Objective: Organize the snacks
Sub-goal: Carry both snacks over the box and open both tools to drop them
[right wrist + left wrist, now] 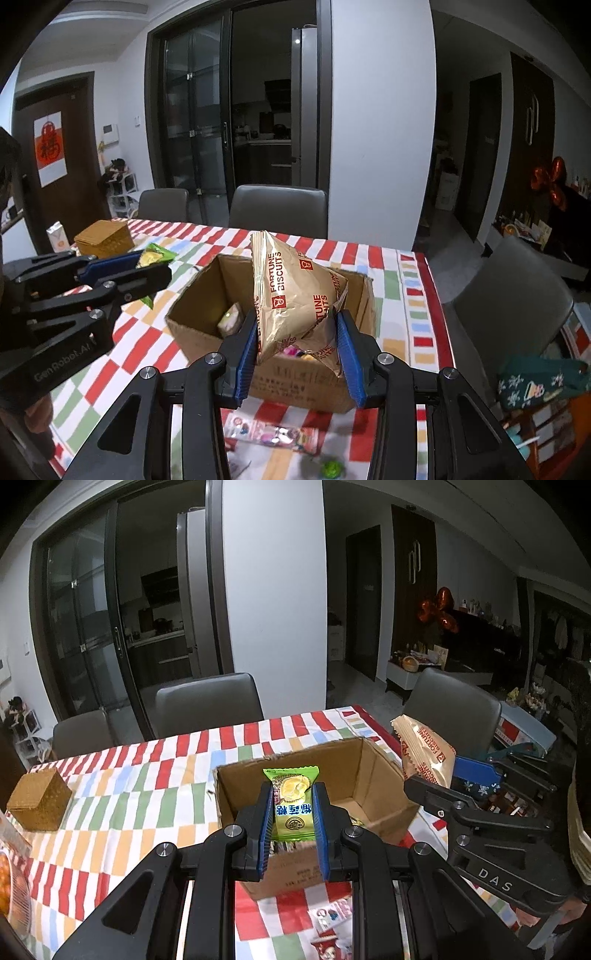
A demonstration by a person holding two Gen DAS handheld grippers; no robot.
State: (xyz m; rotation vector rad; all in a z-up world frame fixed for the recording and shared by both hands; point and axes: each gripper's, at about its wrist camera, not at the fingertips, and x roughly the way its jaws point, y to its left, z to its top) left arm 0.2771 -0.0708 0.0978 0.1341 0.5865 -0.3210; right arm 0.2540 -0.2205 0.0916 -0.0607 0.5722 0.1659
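- On the checked tabletop (155,775) stands an open cardboard box (207,295), and it looks only partly filled: a pale wrapped snack (231,319) lies at its bottom on the left, and a few bright wrappers show near its front wall, though I can't make out how many.
- Loose things are left outside the box: a flat strip of sweets (271,434) on the cloth just in front of it, a small green round thing (330,467) nearer still, and red-and-white packets (328,923) seen from the left wrist view.
- Far off to the left sit a woven brown box (105,238) and a small carton (57,236); whether those belong to the tidying I can't say.
- My guess is the job is somewhere in the middle, with two packets in the air and several pieces not yet gathered.
- Left hand-held gripper (293,827): jaws drawn in narrow, clamped on a green candy packet (293,801) held upright, with the box beyond and below it.
- Right hand-held gripper (299,350): jaws partway apart, both blue pads pressed into the lower end of a tan Fortune Biscuits bag (291,295), puffy and crumpled where pinched, held up over the box opening.
- Both packets are clear of the cloth, neither resting in the box.
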